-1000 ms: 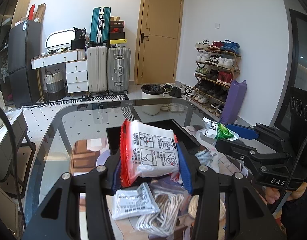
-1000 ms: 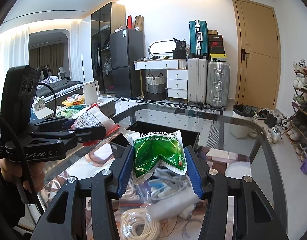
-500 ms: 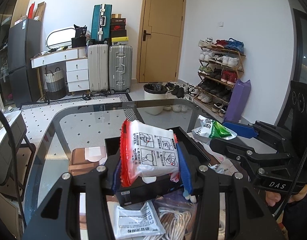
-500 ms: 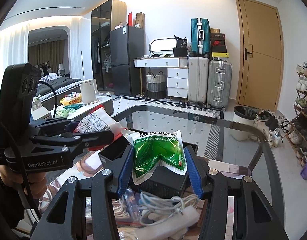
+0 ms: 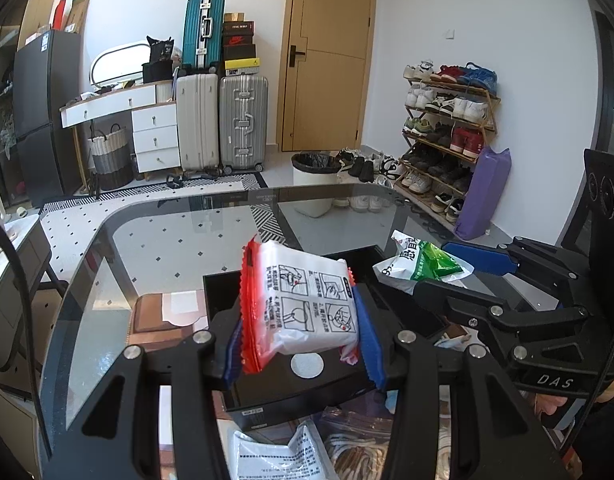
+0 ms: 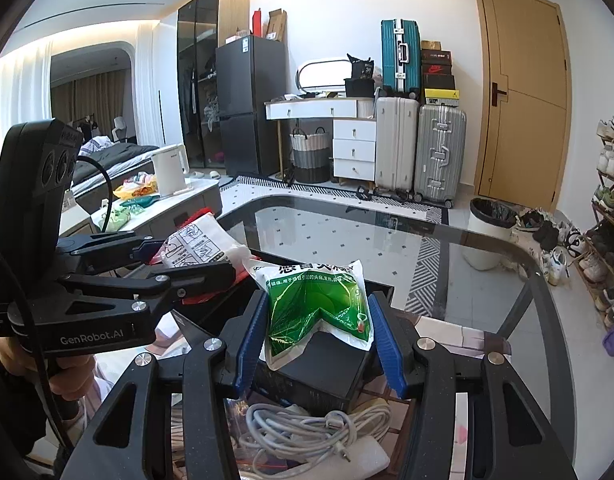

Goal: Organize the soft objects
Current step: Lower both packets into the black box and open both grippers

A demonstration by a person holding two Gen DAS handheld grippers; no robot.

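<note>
My left gripper (image 5: 299, 344) is shut on a white soft packet with a red edge (image 5: 303, 300), held upright above an open black box (image 5: 291, 384) on the glass table. My right gripper (image 6: 319, 332) is shut on a green and white soft pouch (image 6: 319, 304), held over the same black box (image 6: 323, 364). In the left wrist view the right gripper (image 5: 447, 272) enters from the right with the green pouch (image 5: 423, 264). In the right wrist view the left gripper (image 6: 195, 256) comes in from the left with the white packet (image 6: 203, 244).
The glass table (image 5: 167, 240) stretches ahead with a rounded far edge. Near me lie white cables (image 6: 307, 432), a bagged rope (image 5: 355, 452) and a white sachet (image 5: 275, 460). On the floor beyond stand a bin (image 5: 315, 184), suitcases (image 5: 243, 120) and a shoe rack (image 5: 447, 128).
Both grippers carried their packets forward across the table. The black box, earlier ahead of them, now lies directly under both packets, and the cables and bags have slipped toward the near edge.
</note>
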